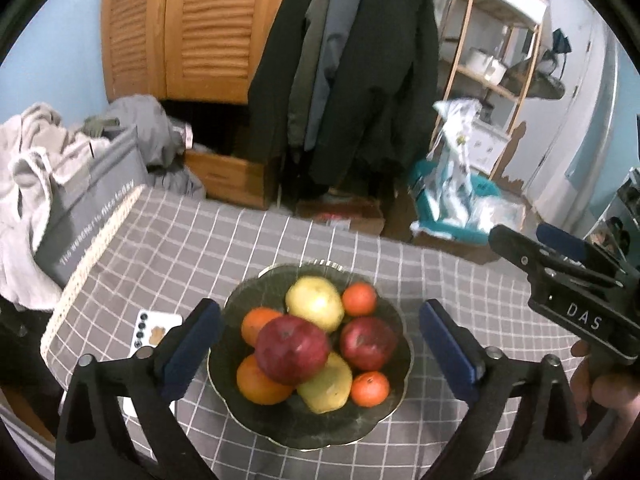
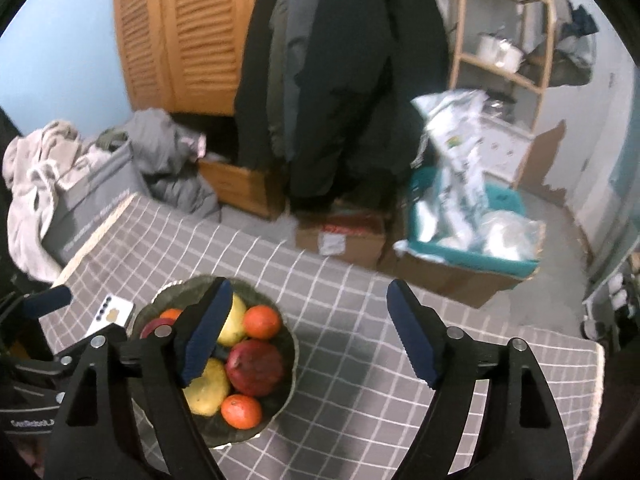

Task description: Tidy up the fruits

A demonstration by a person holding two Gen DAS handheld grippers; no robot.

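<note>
My left gripper (image 1: pixel 320 344) hangs above the dark scalloped bowl (image 1: pixel 384 412), its jaws spread wide with nothing between the blue pads; the whole pile of fruit shows in the gap below them. The bowl sits on the desk, on a grey tablecloth (image 1: pixel 192 248) with a white grid. Inside it a big red apple (image 1: pixel 292 350) lies on top in the middle, a second red apple (image 1: pixel 368 342) to its right, a yellow pear (image 1: pixel 316 302) behind, another yellow pear (image 1: pixel 326 388) in front, two oranges (image 1: pixel 260 380) at the left and two small tangerines (image 1: pixel 370 388) at the right side. A white phone (image 1: pixel 154 330) lies flat on the cloth just left of the bowl. My right gripper (image 2: pixel 308 332) is also spread and empty, held to the right of the bowl (image 2: pixel 290 356), over bare cloth (image 2: pixel 360 400), its left pad overlapping the fruit in that view.
</note>
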